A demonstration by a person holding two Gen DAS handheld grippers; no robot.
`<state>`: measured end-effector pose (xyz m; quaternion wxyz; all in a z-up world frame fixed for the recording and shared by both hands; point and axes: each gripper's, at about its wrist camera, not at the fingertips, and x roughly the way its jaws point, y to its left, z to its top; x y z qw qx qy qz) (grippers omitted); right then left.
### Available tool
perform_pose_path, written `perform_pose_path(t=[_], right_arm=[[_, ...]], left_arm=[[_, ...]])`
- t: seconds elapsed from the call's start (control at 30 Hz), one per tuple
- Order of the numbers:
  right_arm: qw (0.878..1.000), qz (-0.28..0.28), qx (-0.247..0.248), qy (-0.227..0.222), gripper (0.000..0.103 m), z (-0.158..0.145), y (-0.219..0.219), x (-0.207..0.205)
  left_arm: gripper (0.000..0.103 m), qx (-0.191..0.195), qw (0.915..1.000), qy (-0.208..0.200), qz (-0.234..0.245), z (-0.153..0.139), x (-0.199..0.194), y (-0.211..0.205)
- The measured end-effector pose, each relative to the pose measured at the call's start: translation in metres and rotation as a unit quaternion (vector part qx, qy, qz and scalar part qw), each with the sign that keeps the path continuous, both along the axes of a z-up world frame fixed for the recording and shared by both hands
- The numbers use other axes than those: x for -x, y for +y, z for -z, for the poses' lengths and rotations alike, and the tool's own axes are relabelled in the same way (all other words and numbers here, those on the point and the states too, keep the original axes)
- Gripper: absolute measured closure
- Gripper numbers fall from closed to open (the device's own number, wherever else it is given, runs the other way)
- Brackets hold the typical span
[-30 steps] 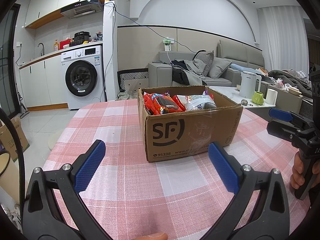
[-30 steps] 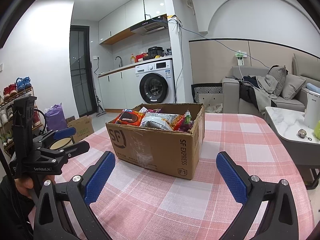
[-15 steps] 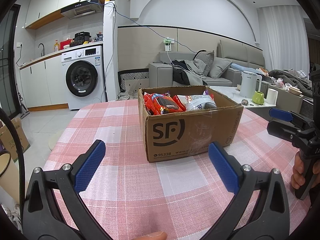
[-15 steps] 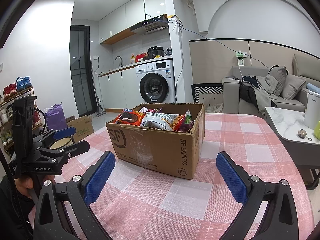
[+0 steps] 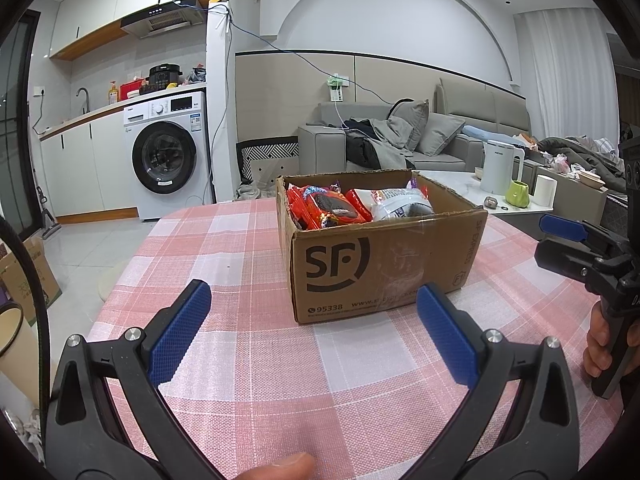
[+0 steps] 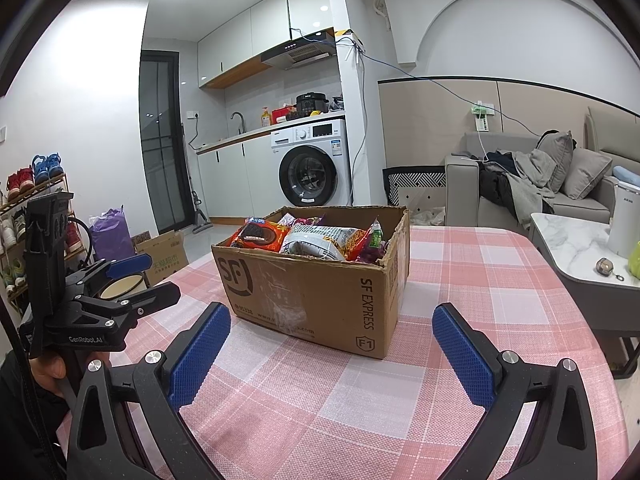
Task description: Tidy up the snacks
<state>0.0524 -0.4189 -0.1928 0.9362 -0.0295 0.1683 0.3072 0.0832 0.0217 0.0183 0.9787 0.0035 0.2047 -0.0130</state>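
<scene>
A brown cardboard box (image 5: 384,264) (image 6: 316,292) printed "SF" stands on the pink checked tablecloth (image 5: 280,380) (image 6: 360,392). Inside lie a red cookie packet (image 5: 330,210) (image 6: 260,234), a white snack bag (image 5: 404,204) (image 6: 320,240) and more colourful packets. My left gripper (image 5: 312,324) hovers open in front of the box, nothing between its blue pads. My right gripper (image 6: 330,344) is open too, facing the box's corner from the other side. Each gripper shows in the other's view, the right gripper (image 5: 560,240) at the right edge, the left gripper (image 6: 144,276) at the left edge.
A low marble table (image 6: 576,248) with a white kettle (image 5: 500,168) and a green cup (image 5: 517,193) stands beside the table on the right. A grey sofa (image 5: 400,144), a washing machine (image 5: 168,156) and a shoe rack (image 6: 28,200) are farther off.
</scene>
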Motion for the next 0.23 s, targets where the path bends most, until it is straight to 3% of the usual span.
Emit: perform_pose_path(t=[0.23], right_arm=[[1.0,0.001,-0.002,0.001,0.0,-0.0001,-0.0002,-0.0004]], left_arm=[[0.0,0.0,1.0,-0.001,-0.001,0.0,0.0001,-0.0001]])
